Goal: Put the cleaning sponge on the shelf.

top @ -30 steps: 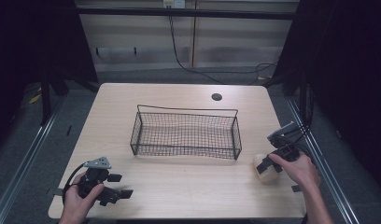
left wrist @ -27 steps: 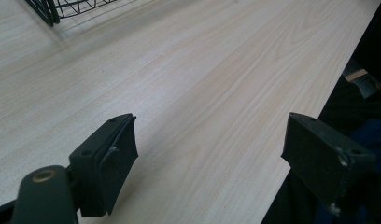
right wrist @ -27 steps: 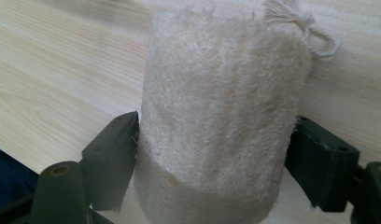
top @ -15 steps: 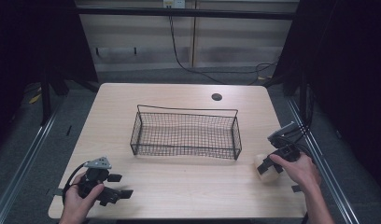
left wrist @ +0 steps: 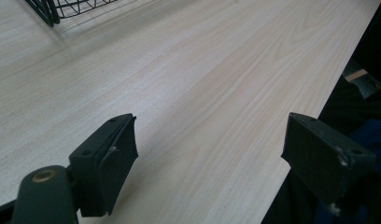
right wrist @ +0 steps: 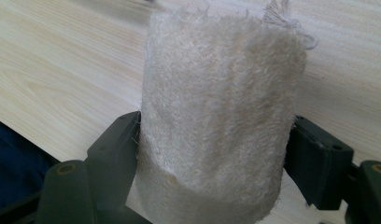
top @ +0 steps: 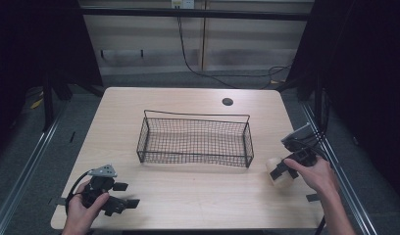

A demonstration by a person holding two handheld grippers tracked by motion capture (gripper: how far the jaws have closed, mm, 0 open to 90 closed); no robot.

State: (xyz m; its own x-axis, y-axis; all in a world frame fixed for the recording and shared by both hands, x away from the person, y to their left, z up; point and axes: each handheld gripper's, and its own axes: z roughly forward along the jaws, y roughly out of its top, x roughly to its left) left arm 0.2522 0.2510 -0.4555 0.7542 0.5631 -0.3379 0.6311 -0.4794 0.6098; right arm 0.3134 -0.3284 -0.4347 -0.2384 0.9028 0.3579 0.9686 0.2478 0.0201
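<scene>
Near the table's right edge, right gripper clamping a rolled cream towel, jaws just closing onto both its sides, right of the wire basket. At near left, left gripper resting, jaws gaping wide, gripping nothing.

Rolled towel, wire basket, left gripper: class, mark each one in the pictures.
rolled towel (right wrist: 216, 121): right gripper view, fuzzy side.
wire basket (top: 195, 139): high view, mesh floor.
left gripper (left wrist: 207, 149): left gripper view, midway between its tips.
</scene>
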